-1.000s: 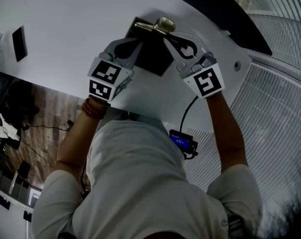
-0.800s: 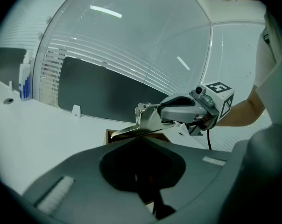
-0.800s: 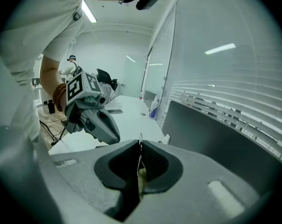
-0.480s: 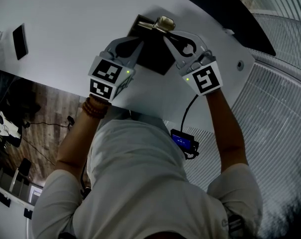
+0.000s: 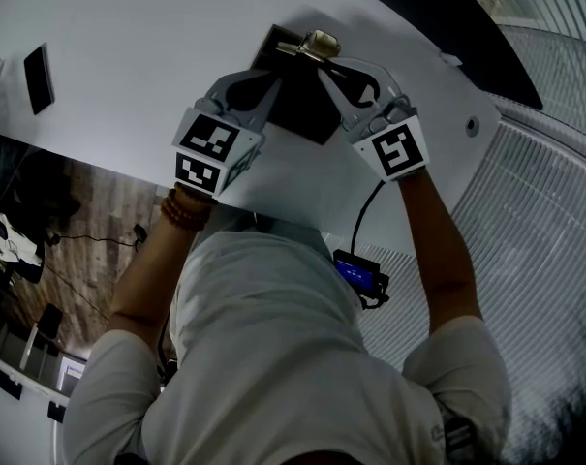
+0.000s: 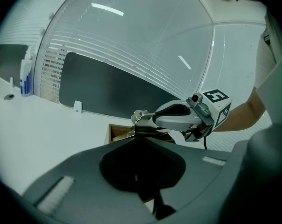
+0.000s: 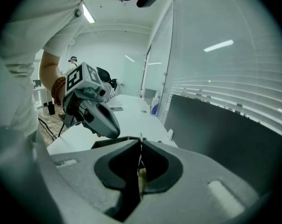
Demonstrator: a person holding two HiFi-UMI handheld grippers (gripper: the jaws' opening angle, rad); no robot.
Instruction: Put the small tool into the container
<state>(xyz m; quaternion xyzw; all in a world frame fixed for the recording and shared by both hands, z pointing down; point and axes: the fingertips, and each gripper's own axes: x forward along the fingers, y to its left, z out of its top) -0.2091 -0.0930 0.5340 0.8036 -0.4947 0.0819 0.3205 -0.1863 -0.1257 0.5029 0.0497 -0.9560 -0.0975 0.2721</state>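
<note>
Currently right hand-held gripper [image 5: 323, 58] clamped on small silvery metal tool [image 5: 317, 42]; dark open-topped box container [image 5: 305, 112] just below its tips. Left hand-held gripper [image 5: 273, 83] closed, apparently pinching container wall, steadying it on white desk [image 5: 128, 46]. Tool not yet inside; lowering and release remain.

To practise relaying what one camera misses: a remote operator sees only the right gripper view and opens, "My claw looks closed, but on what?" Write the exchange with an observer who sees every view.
Observer: The left gripper view shows the right claw pinching a small metal tool.
Operator: Where is it relative to the container?
Observer: In the head view it sits over the far edge of the dark container.
Operator: And the left claw?
Observer: Its own view shows its jaws together.
</note>
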